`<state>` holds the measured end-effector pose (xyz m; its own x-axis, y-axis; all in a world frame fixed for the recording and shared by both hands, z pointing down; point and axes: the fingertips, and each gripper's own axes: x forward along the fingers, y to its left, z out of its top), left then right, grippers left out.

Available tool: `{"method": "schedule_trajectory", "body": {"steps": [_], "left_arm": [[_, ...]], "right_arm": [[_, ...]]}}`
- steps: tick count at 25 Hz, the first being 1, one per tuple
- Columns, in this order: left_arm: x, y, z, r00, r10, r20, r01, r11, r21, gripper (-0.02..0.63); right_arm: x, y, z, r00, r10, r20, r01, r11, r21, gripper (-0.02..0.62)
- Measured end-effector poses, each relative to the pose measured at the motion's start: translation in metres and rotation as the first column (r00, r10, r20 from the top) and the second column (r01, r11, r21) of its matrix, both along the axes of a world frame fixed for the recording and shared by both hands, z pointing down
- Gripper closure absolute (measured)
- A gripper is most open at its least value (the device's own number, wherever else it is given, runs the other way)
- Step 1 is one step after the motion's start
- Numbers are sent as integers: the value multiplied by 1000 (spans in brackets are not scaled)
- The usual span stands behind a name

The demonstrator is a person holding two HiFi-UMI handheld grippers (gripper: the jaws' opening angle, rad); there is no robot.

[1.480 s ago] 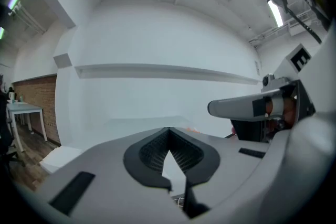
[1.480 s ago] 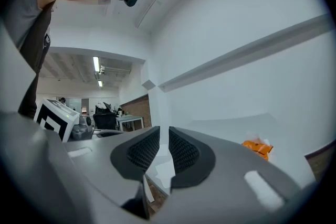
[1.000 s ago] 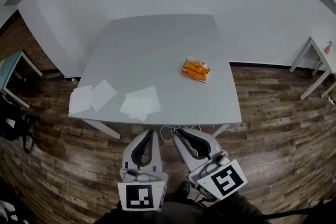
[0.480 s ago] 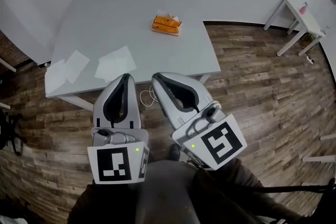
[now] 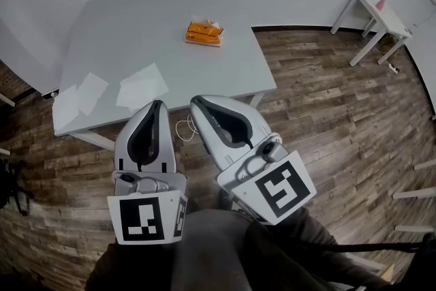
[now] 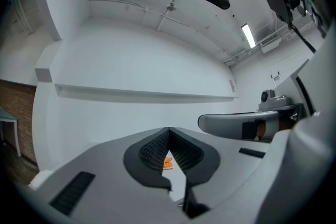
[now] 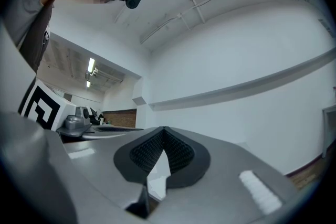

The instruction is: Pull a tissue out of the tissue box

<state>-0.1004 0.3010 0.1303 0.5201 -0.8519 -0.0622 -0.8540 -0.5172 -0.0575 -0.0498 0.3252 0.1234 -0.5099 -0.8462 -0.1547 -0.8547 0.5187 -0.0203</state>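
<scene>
An orange tissue box (image 5: 204,33) with a white tissue sticking up from its top sits near the far right side of the grey table (image 5: 136,24). Both grippers hang in front of the table's near edge, over the wooden floor, well short of the box. My left gripper (image 5: 158,106) has its jaw tips together with nothing held. My right gripper (image 5: 196,103) beside it is shut too, and empty. In the left gripper view a sliver of the tissue box (image 6: 167,163) shows below the closed tips of the left gripper (image 6: 168,131). The right gripper (image 7: 164,131) points at a white wall.
Loose white tissues (image 5: 142,85) lie on the table's near left part, more tissues (image 5: 80,96) at its left corner. A white cable (image 5: 182,127) lies on the floor under the table edge. A small white side table (image 5: 368,10) with a pink bottle (image 5: 380,2) stands far right.
Both grippers have come up closer to the head camera and look larger. The table and box have slid up and left in view. The jaws stay shut.
</scene>
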Motion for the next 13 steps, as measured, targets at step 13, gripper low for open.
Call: {"method": "schedule_trajectory", "body": {"steps": [13], "left_arm": [[1, 22, 7, 1000, 22, 4, -22, 1000, -19, 606]], "right_arm": [[-2, 20, 4, 1000, 13, -14, -13, 1000, -22, 594]]}}
